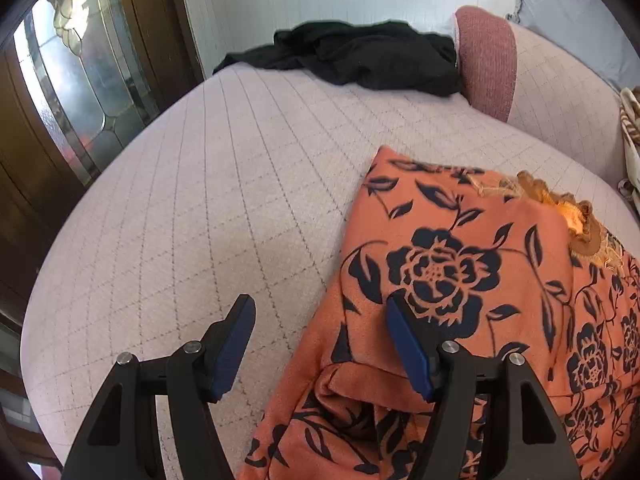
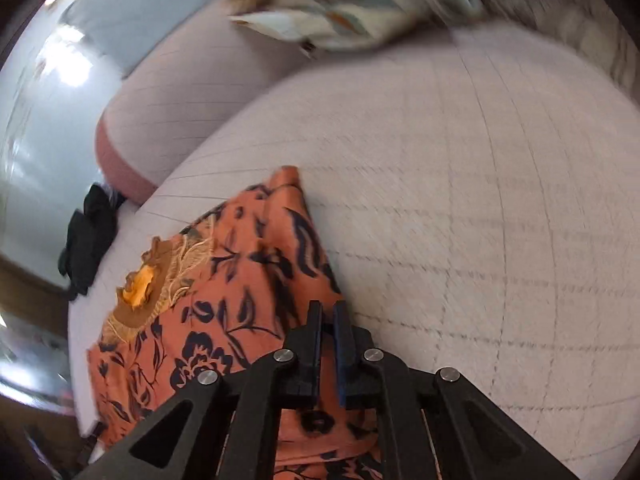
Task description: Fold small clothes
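An orange garment with a dark floral print [image 1: 460, 280] lies folded on the pale quilted bed [image 1: 224, 200]. It has a brown embroidered neckline [image 1: 576, 216]. My left gripper [image 1: 320, 308] is open and empty, just above the garment's left edge. In the right wrist view the same garment [image 2: 224, 280] lies at lower left. My right gripper [image 2: 327, 310] is shut on a fold of the garment's right edge, with orange cloth between its fingers.
A black garment [image 1: 360, 56] lies crumpled at the far end of the bed, beside a pink bolster [image 1: 488, 60]. A patterned cream cloth [image 2: 344, 4] lies at the far side. A wooden door with glass [image 1: 68, 80] stands at the left.
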